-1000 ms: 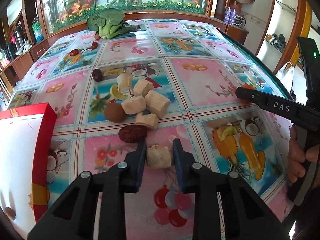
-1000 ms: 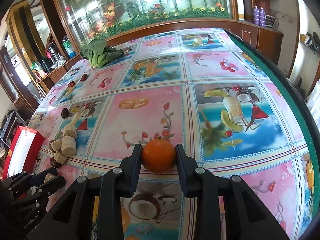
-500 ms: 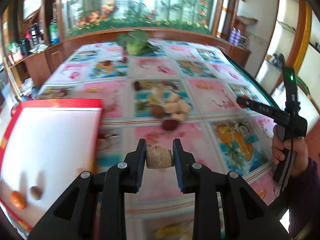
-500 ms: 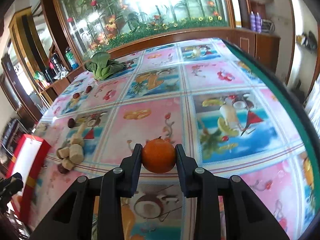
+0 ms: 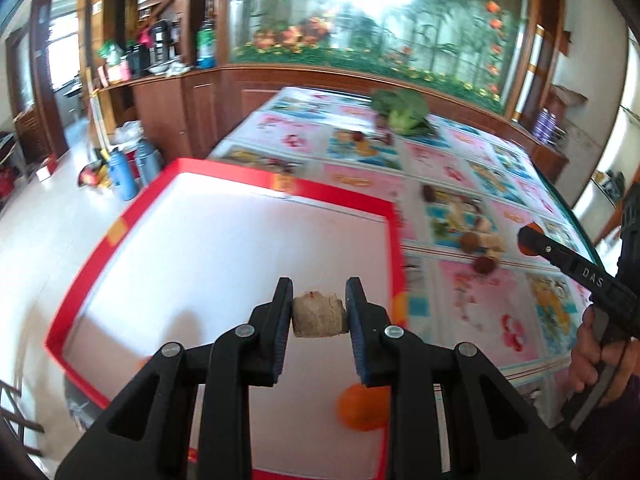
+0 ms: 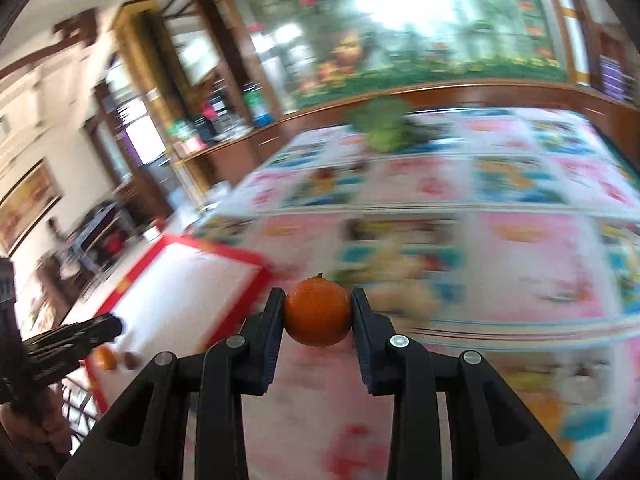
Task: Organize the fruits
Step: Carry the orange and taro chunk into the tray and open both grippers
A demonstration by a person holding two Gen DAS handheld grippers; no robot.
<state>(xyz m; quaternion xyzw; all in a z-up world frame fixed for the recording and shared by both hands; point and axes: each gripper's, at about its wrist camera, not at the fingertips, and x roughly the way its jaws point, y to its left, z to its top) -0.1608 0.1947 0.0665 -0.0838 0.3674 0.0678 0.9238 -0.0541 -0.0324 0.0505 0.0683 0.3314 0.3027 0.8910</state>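
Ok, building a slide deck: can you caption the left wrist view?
Left gripper holds a beige chunk over the red-rimmed white tray, an orange already inside.

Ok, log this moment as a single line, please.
left gripper: shut on beige chunk, over red-rimmed box | right gripper: shut on orange, above tablecloth | box: holds another orange

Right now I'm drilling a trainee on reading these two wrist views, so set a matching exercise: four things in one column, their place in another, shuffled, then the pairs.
Things:
1. tan chunk
2. orange
3. second orange
4. leafy greens

Places:
A. on the far part of the table
B. lying in the red-rimmed tray
C. clamped in the left gripper
D. clamped in the right gripper

Pairs: 1-C, 2-D, 3-B, 4-A
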